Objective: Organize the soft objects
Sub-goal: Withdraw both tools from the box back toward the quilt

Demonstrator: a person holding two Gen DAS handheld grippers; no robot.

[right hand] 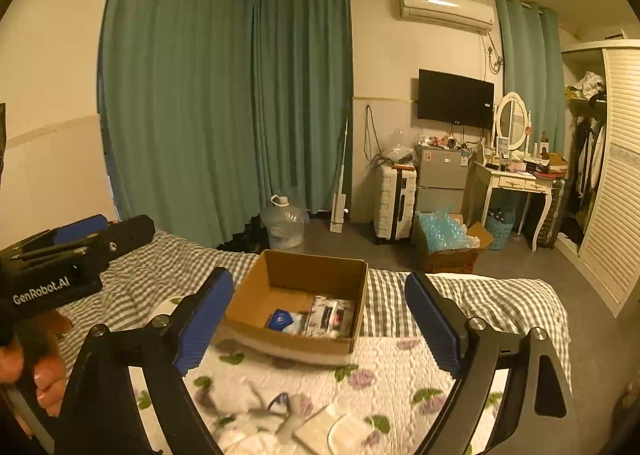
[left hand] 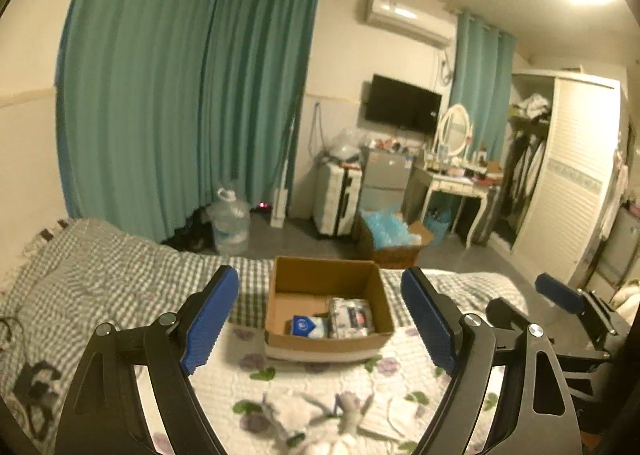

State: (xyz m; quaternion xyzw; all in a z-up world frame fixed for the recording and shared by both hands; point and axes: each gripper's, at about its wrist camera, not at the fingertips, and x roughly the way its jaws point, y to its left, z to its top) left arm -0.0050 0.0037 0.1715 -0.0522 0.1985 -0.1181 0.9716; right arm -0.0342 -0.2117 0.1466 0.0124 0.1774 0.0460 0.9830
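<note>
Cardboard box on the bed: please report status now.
Left gripper open, empty. Right gripper open, empty. Cardboard box holds two packets. Soft items loose in front.

Setting: a lived-in bedroom.
Foreground: checked bed (right hand: pixel 460 303) is seen.
Right of frame: wardrobe (right hand: pixel 616 175), dressing table (right hand: pixel 516 179), wall television (right hand: pixel 455 99) are noted.
Left: teal curtains (right hand: pixel 180 95).

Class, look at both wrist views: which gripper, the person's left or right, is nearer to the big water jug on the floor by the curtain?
Left. The left gripper sits on the water jug side of the cardboard box; the right gripper is beside it, farther toward the wardrobe side. Both are open, above the bed.
</note>
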